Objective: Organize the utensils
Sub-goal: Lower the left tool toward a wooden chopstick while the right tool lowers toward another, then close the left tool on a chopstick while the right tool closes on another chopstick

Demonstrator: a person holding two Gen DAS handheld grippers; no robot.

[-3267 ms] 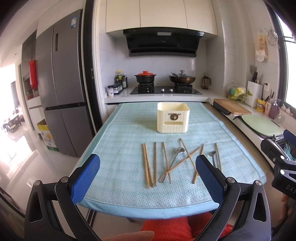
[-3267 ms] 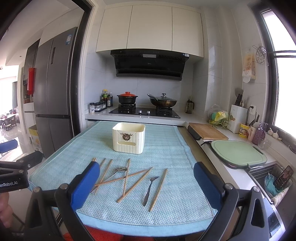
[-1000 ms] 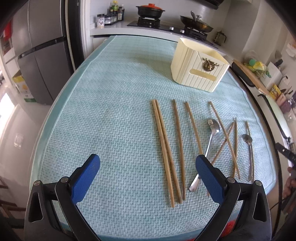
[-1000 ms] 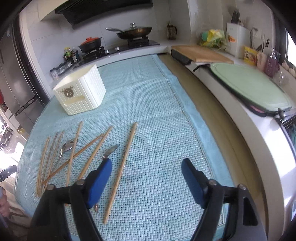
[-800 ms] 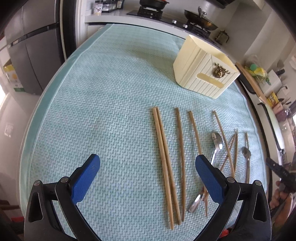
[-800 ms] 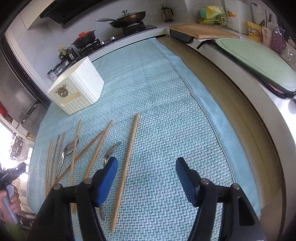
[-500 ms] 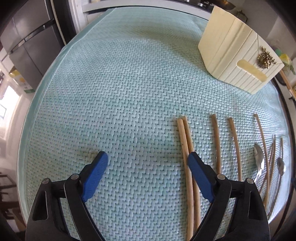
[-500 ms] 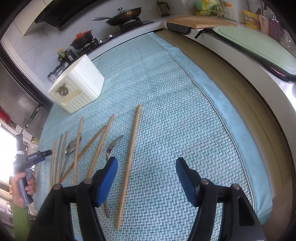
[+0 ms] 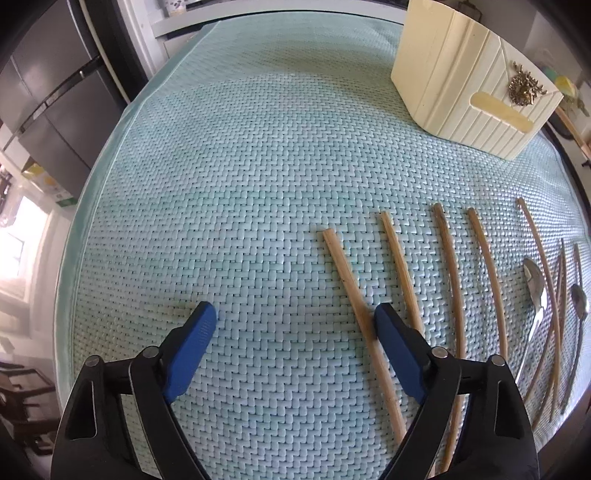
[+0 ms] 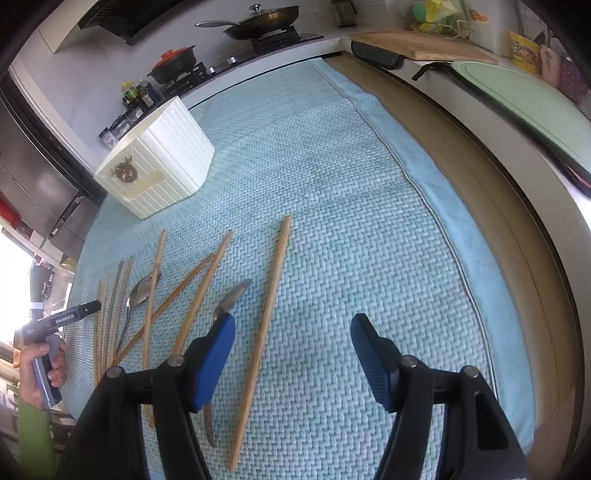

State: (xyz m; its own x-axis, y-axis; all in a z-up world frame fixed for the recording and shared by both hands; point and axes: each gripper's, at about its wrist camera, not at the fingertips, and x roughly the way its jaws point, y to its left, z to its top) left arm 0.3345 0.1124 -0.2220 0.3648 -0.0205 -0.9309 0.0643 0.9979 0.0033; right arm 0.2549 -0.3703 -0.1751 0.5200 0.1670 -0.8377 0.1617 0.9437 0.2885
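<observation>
Several wooden chopsticks and two metal spoons lie on a light blue woven mat. My left gripper is open, low over the mat; its right finger touches the leftmost chopstick. A second chopstick lies just right of it. The cream utensil box stands behind; it also shows in the right wrist view. My right gripper is open over the rightmost chopstick, with a spoon by its left finger. Another spoon lies further left.
The mat's left edge drops off toward a grey fridge. In the right wrist view a stove with a wok and a red-lidded pot is behind; a wooden board and green board lie right.
My left gripper has dropped lower and narrowed, and the leftmost chopstick pair has spread apart against its right finger. My right gripper has moved a little closer to the rightmost chopstick.
</observation>
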